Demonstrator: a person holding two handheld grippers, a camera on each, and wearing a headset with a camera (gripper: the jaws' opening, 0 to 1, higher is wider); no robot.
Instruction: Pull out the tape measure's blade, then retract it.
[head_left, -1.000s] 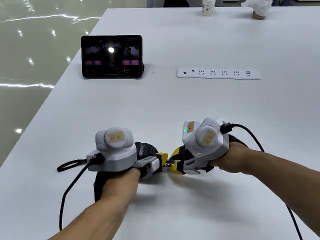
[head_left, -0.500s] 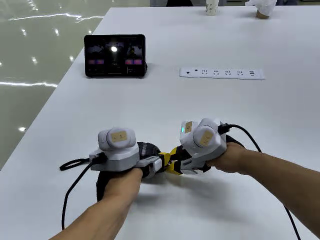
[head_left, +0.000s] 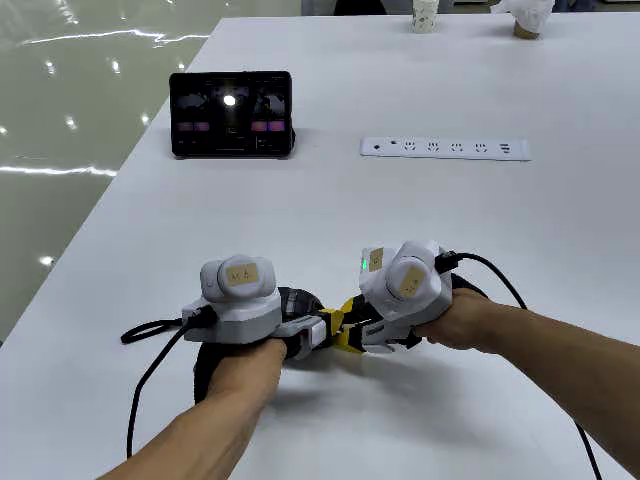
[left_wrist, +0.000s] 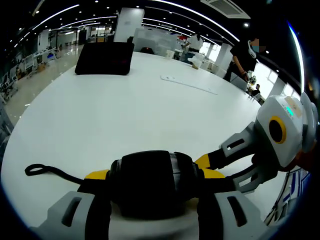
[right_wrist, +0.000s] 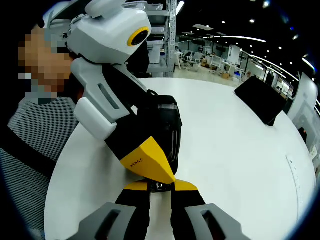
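Case anchored, tip pinched
My left gripper (head_left: 314, 331) clamps the tape measure (left_wrist: 150, 175) as anchor; my right gripper (head_left: 347, 335), nearly closed, seems to pinch the blade tip (right_wrist: 160, 188).

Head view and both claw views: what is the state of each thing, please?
Left claw: shut on tape measure.
Right claw: shut on blade tip, hardly pulled out.
Tablet: screen lit.
Power strip: nothing plugged in.

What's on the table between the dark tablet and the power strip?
Nothing: in the head view, the tablet and power strip are separated by bare white table.
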